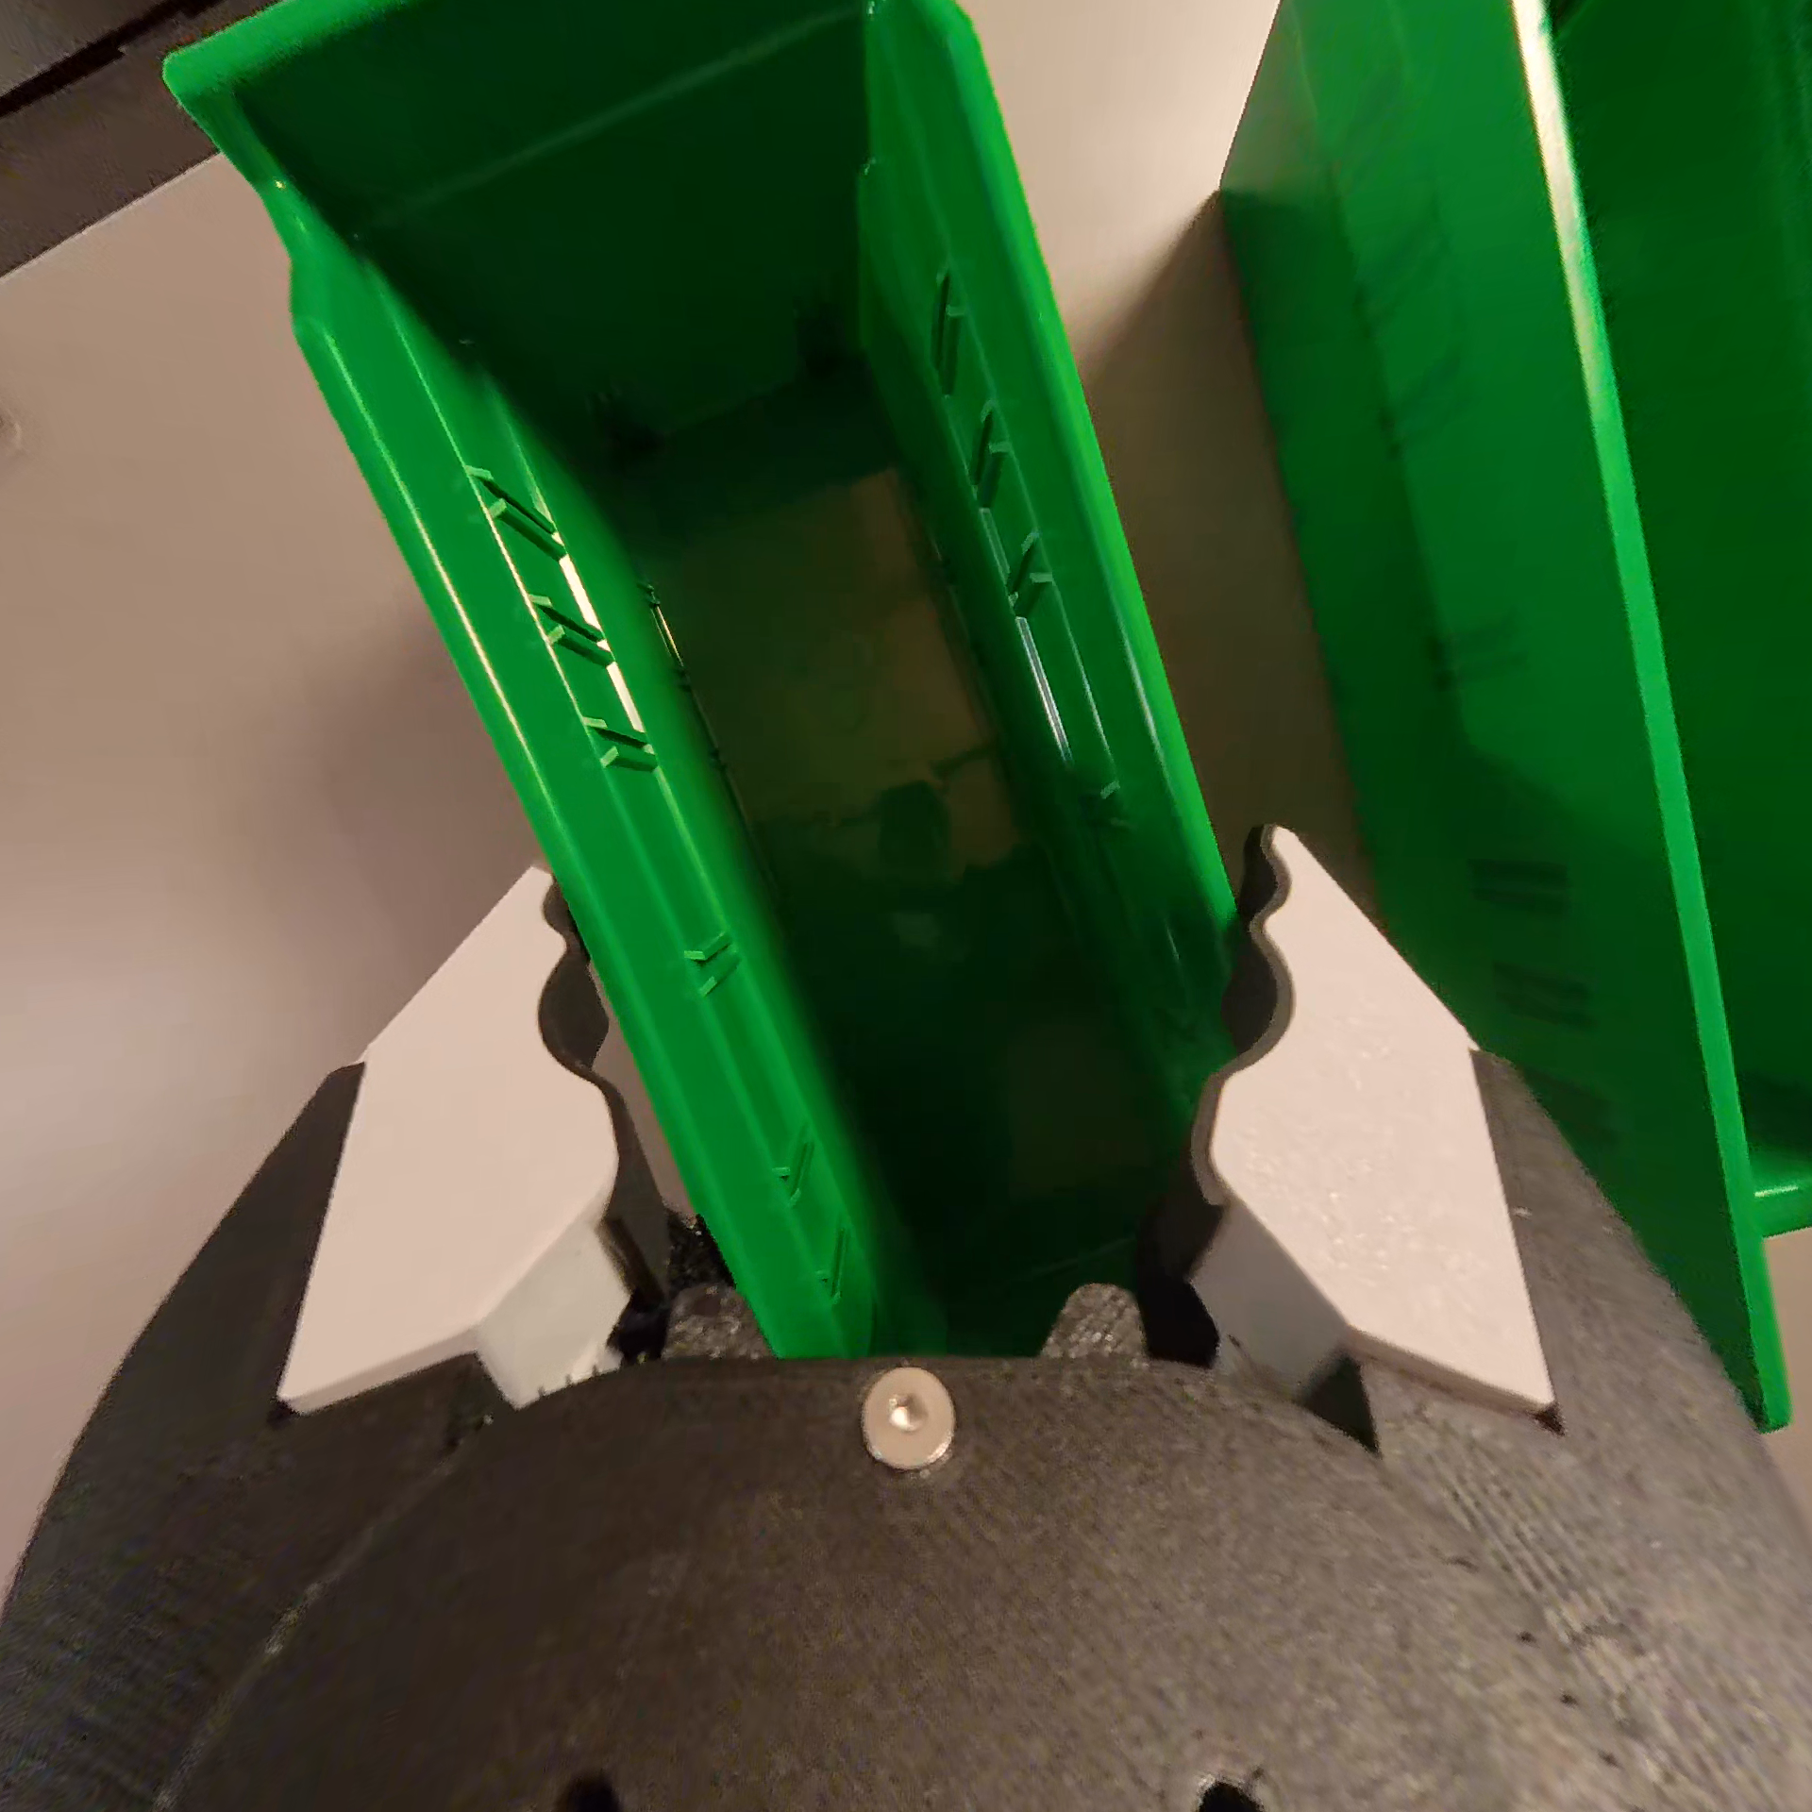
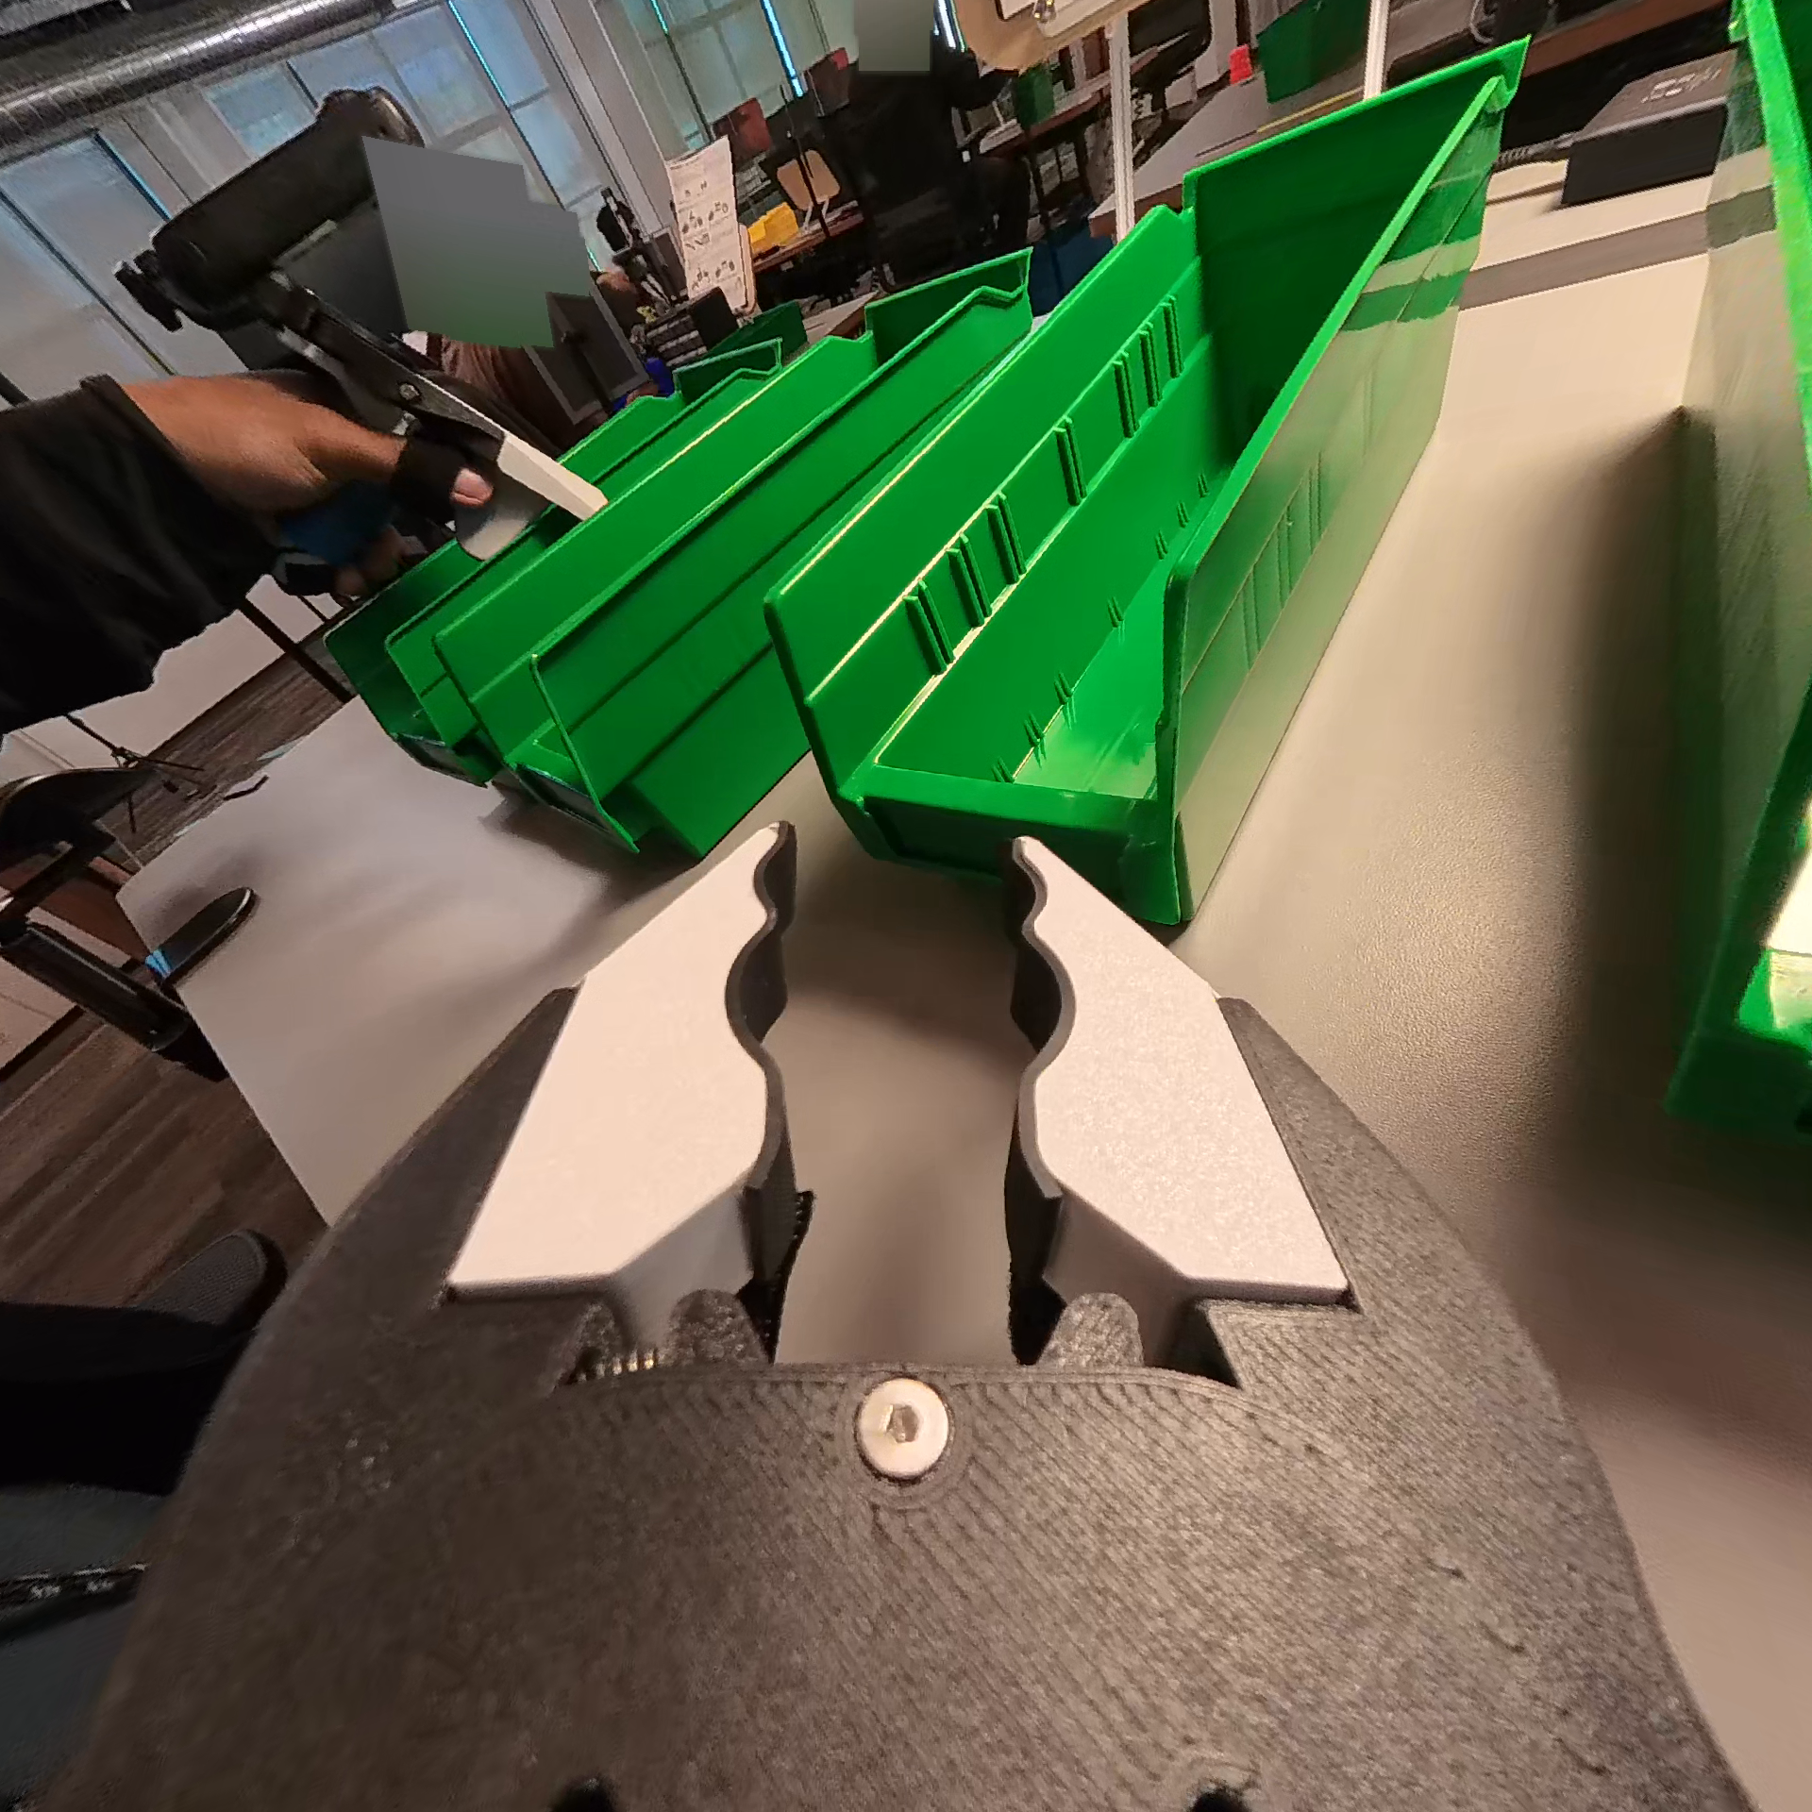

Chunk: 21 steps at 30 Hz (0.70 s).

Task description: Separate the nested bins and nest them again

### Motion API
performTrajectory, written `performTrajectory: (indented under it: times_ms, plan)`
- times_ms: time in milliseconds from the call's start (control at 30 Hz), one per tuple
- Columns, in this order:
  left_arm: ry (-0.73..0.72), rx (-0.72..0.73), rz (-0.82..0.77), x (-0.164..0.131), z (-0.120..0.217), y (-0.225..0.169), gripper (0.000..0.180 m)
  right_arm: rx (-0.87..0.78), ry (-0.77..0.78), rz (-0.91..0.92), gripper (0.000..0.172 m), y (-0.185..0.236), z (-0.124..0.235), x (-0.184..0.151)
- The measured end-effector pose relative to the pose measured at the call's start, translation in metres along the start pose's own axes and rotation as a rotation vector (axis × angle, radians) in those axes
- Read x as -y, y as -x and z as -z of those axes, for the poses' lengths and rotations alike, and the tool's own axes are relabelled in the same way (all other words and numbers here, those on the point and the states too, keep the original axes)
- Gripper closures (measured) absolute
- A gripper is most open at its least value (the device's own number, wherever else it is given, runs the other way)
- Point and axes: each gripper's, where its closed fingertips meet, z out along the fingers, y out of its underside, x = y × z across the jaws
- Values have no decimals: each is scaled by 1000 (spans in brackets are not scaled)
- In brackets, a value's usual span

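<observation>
In the left wrist view my left gripper [image 1: 912, 882] is spread wide around a long green bin [image 1: 686, 412]. Both pads [image 1: 574, 990] press on the bin's outer side walls, and I look down its length. In the right wrist view that gripper [image 2: 529, 490], held by a person's hand, sits at the leftmost green bins [image 2: 608, 608], which lie close together, some nested. My right gripper [image 2: 897, 853] is open and empty above the table [image 2: 1471, 981], just short of the near end of a single green bin [image 2: 1079, 637].
Another green bin [image 1: 1471, 588] lies right of the held one. A further green bin [image 2: 1765, 686] stands at the right edge of the right wrist view. The table's left edge [image 2: 245, 1030] drops to a wooden floor. Desks and chairs stand beyond.
</observation>
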Motion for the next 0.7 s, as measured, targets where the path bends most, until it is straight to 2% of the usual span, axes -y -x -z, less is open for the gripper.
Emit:
performTrajectory:
  times_ms: [300,533,700]
  plan:
    - [23,-8,32,-5,4,-1,44,-19,14,25,129,0,-2,-2]
    - [-48,105,2,14,21,11,46,-18,10,12,129,-1,-1,-1]
    - [-11,116,59,8,7,14,45,-15,10,5,129,-1,-1,-1]
